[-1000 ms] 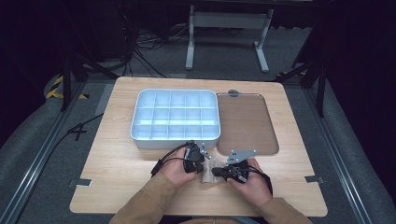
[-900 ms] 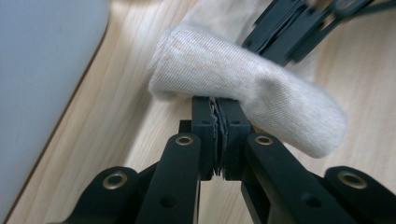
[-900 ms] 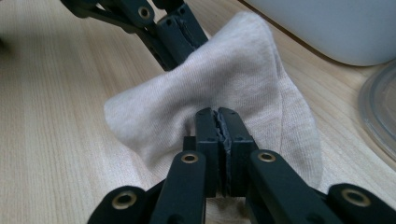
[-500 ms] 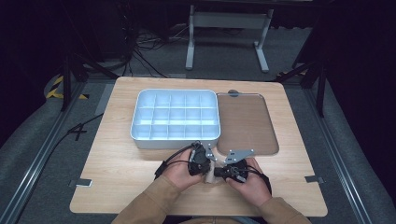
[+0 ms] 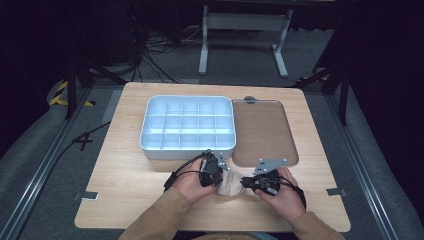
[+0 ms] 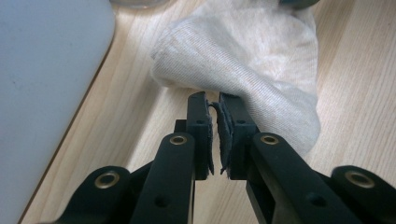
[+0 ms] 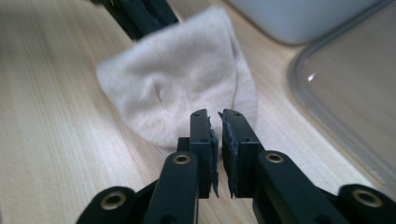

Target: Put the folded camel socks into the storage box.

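A small pale cloth lies on the wooden worktop, just in front of a white compartment box and clear lid. The left tongs and right tongs each pinch one edge of it.
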`<state>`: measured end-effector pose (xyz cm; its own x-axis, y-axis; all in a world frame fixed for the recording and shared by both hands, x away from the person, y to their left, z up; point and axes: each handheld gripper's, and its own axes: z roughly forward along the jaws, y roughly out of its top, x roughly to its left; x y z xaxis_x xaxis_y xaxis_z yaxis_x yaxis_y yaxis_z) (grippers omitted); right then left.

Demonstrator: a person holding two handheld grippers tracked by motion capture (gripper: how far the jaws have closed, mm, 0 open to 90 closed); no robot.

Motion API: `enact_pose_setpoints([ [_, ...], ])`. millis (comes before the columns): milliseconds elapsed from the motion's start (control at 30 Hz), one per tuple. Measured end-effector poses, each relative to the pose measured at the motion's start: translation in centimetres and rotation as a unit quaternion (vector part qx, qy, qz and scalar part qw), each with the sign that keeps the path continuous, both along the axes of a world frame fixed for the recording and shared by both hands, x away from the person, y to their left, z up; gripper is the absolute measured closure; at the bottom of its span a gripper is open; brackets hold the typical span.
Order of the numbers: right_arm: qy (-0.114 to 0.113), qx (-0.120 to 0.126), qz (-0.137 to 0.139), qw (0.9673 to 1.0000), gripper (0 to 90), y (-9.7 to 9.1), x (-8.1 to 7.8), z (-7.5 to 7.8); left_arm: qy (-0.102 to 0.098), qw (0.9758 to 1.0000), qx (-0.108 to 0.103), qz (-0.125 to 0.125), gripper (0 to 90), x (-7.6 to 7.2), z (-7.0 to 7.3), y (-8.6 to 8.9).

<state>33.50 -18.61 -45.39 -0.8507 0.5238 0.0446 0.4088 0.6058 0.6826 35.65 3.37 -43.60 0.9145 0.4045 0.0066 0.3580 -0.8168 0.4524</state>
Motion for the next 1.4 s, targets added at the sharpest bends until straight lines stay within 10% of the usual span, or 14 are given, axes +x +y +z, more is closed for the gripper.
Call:
enact_pose_setpoints([
  [300, 0.001, -0.008, 0.007, 0.9999, 83.6, 0.3, 0.4, -0.9, 0.006, 0.9991, 0.035, -0.024, 82.9, -0.1, -0.9, 0.7],
  [1400, 0.02, 0.019, 0.018, 0.9995, 84.9, 1.9, -0.1, -1.3, -0.037, 0.9944, -0.021, -0.097, 59.7, -1.7, 0.8, -0.5],
])
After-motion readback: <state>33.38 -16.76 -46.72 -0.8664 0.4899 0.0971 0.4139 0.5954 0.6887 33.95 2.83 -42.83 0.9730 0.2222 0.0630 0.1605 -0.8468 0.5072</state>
